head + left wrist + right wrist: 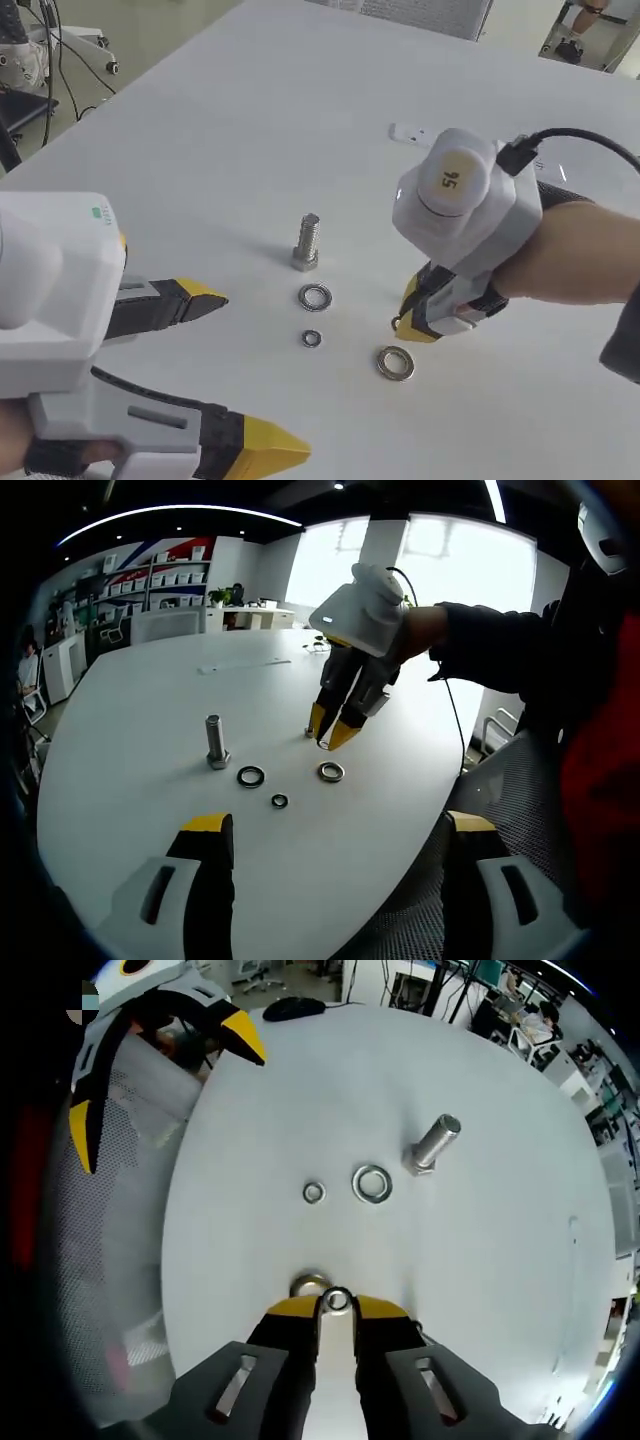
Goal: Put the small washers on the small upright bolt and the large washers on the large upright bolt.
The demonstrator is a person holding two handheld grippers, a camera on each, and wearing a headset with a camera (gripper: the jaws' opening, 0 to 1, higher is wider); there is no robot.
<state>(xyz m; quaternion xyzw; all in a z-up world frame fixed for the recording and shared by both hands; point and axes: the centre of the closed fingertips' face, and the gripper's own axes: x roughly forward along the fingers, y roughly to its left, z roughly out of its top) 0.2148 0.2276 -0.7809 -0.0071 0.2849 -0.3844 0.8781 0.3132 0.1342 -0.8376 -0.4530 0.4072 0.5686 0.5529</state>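
Pinching a small washer (337, 1301) by its rim at the very tips of the right gripper (412, 322), low over the white table (250, 120) or resting on it; cannot tell which. Holding the left gripper (240, 370) spread wide and empty near the front edge, well apart from the work. Further out, standing upright on its head: one bolt (307, 243), with a large washer (314, 296) flat just beside its base, a second small washer (311, 338) a little nearer, and another large washer (395, 362) lying close under the right gripper.

First risk: losing the ring. Thin, smooth and caught by so little metal, so likely to twist or pop free if squeezed unevenly or swung fast, then to roll across the slick top and perhaps off it.

Second: missing at the bolt. Coming in tilted means snagging the hole on the threads and jamming partway, or pushing sideways and toppling the bolt, apparently held by nothing but its own head.

Third: a wrong match. Hard to judge from here whether this bolt suits small rings or large; forcing a small one onto too thick a shank means perching it on top, ready to fall.

Last: dipping the tips here and knocking the large washer below out of place.
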